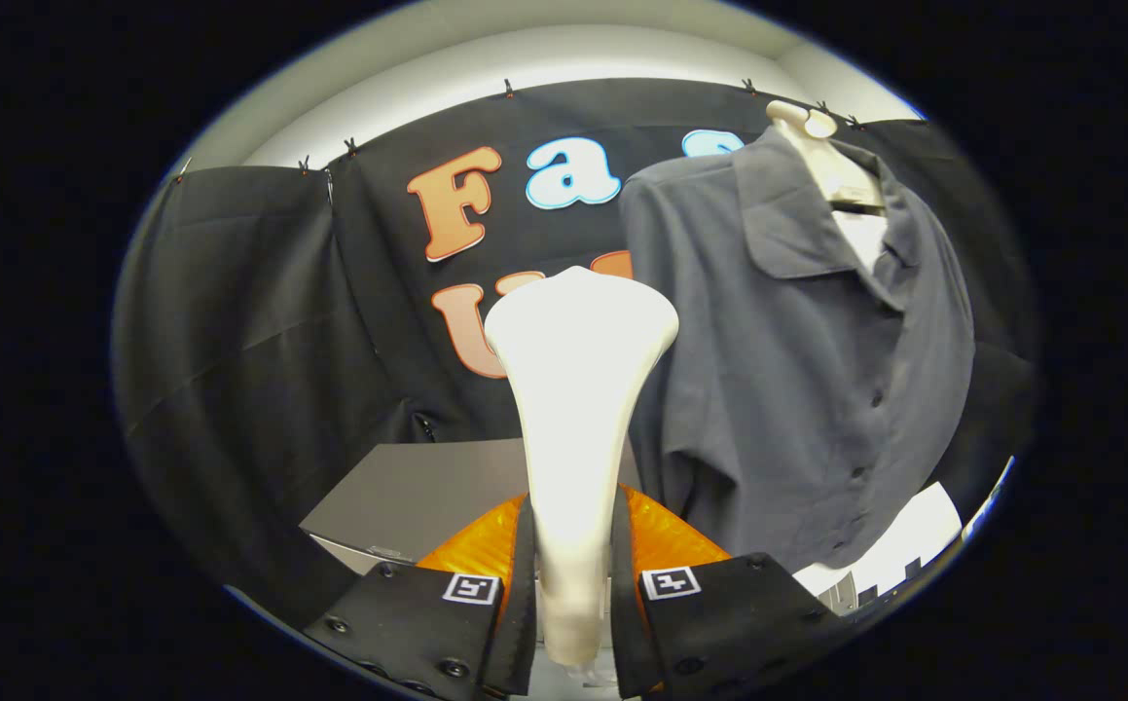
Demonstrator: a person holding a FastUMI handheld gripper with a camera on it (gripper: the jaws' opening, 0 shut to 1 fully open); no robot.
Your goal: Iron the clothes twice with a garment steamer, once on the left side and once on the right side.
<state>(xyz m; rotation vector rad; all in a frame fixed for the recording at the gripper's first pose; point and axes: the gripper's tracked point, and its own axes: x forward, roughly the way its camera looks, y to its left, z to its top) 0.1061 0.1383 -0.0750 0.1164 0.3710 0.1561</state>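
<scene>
My gripper [571,574] is shut on the white garment steamer [575,389], both fingers pressing its slim handle. The steamer stands upright between the fingers, and its broad head rises above them. A grey button-up shirt [797,360] hangs on a pale mannequin bust [821,156] beyond the fingers, to the right of the steamer head. The head sits beside the shirt's left sleeve edge; I cannot tell whether it touches the cloth. The shirt's collar is open, and its buttons run down the front.
A grey table top [418,497] lies low beyond the fingers, left of the shirt. Black cloth walls [233,321] close the booth behind and to the left. A white surface [904,545] shows below the shirt's hem on the right.
</scene>
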